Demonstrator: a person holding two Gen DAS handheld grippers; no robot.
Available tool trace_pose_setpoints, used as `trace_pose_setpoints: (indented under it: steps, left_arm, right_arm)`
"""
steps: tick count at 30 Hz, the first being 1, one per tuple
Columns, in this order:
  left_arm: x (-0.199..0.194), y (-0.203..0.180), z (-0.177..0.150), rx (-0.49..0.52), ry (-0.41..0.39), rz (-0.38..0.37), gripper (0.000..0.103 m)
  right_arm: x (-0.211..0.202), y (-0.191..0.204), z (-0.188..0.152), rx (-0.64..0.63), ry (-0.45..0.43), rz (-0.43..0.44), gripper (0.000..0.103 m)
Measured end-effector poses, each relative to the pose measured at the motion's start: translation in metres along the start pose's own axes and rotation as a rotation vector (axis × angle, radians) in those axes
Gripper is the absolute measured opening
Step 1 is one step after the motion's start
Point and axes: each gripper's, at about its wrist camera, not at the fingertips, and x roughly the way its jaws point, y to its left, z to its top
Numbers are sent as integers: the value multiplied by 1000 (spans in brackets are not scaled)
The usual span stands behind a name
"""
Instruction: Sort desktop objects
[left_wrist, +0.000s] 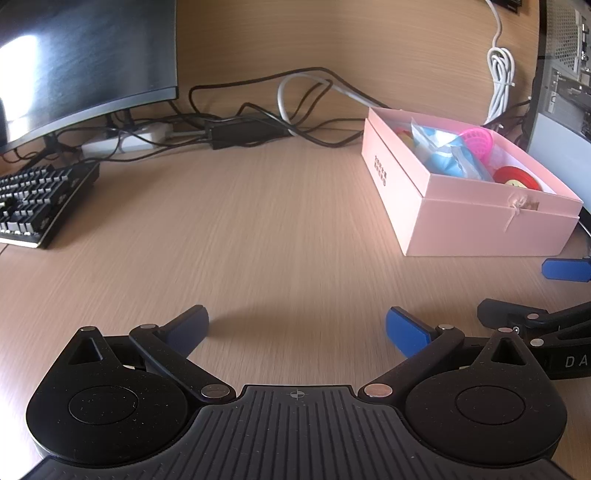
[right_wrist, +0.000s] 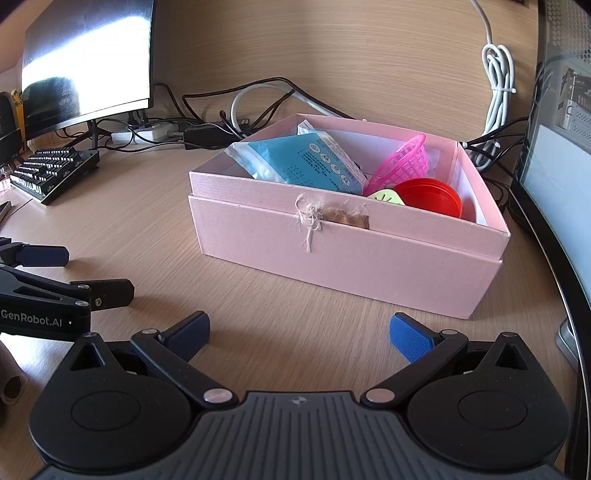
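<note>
A pink box (right_wrist: 332, 254) stands on the wooden desk, also seen at the right in the left wrist view (left_wrist: 480, 229). It holds a blue packet (right_wrist: 303, 162), a pink mesh basket (right_wrist: 402, 162), a red lid (right_wrist: 432, 197) and a small yellow-green piece (right_wrist: 386, 195). My right gripper (right_wrist: 299, 332) is open and empty, low over the desk just in front of the box. My left gripper (left_wrist: 297, 328) is open and empty over bare desk, left of the box. Each gripper shows at the edge of the other's view.
A black keyboard (left_wrist: 40, 199) lies at the left under a monitor (left_wrist: 81, 55). Black and white cables (left_wrist: 295, 107) and a power strip run along the back wall. A computer case (left_wrist: 565, 74) stands right of the box.
</note>
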Motion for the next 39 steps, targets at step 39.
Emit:
trace_pose_setpoints:
  steps: [39]
  left_arm:
    - [-1, 3, -2, 0, -1, -5, 103]
  right_arm:
    - [0, 0, 0, 0, 0, 0, 103]
